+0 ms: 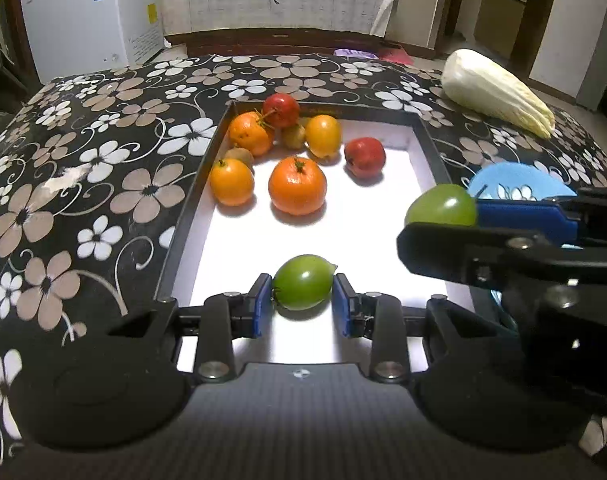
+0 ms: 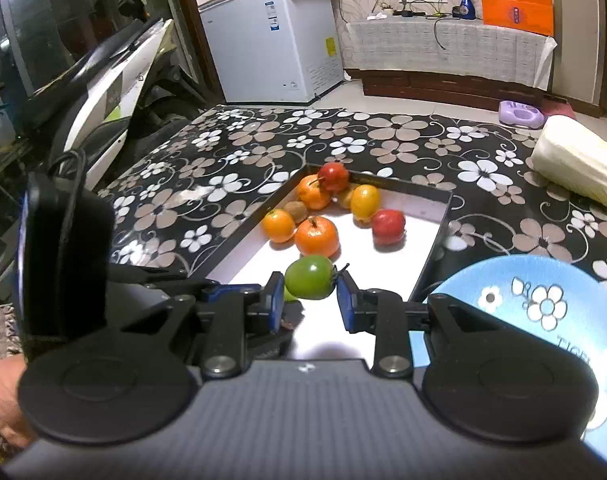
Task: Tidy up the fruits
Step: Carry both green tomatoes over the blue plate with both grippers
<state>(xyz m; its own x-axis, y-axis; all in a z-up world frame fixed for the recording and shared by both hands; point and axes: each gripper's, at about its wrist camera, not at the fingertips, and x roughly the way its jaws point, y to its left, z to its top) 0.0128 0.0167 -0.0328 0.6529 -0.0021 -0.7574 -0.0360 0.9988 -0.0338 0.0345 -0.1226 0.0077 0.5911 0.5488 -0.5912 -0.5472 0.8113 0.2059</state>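
Observation:
A white tray with a black rim lies on the flowered table and holds several orange, red and yellow fruits in its far left corner. My left gripper is shut on a green lemon-shaped fruit just above the tray's near part. My right gripper is shut on a round green fruit with a stem over the tray's near edge; in the left wrist view that fruit hangs at the tray's right side.
A large orange fruit and a red fruit lie nearest the tray's middle. A blue flowered plate sits right of the tray. A pale cabbage lies at the table's far right. A white freezer stands beyond.

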